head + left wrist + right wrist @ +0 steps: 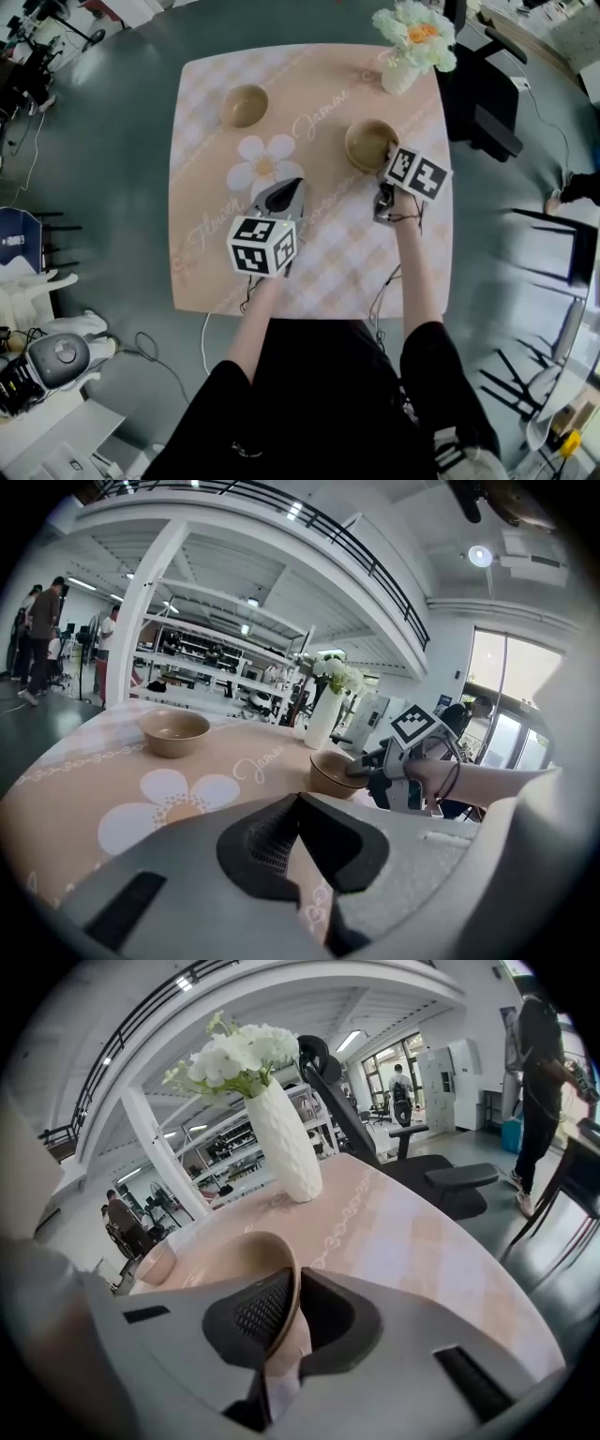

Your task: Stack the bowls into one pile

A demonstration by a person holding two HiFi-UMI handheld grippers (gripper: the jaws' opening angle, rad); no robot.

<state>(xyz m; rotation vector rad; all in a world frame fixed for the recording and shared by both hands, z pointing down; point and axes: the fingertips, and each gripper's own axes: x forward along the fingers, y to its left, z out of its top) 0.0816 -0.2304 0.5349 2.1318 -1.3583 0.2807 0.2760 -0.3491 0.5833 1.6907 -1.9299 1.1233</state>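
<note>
**Right gripper's got a bowl by the rim, left one empty**

So there are two tan bowls on the table [211, 272], well apart from each other. The right bowl [367, 143] sits near the table's far right side, not far from the white vase [281, 1143] with flowers in it. The left bowl [245, 105] is off toward the far left, upright and on its own with nothing touching it.

The right gripper [294, 1283] is clamped onto the near edge of the right bowl. One jaw is inside the rim and the other outside, with the wall pinched between the pads. From the head view the bowl looks like it's resting on the table, but I honestly can't tell if it's lifted at all.

The left gripper [298, 803] is clenched with nothing in it. Its tips meet and only tablecloth shows through the gap behind them. It's over the middle of the table, just beside the big daisy print [265, 162], and points toward the far side. Neither bowl is near it.
</note>
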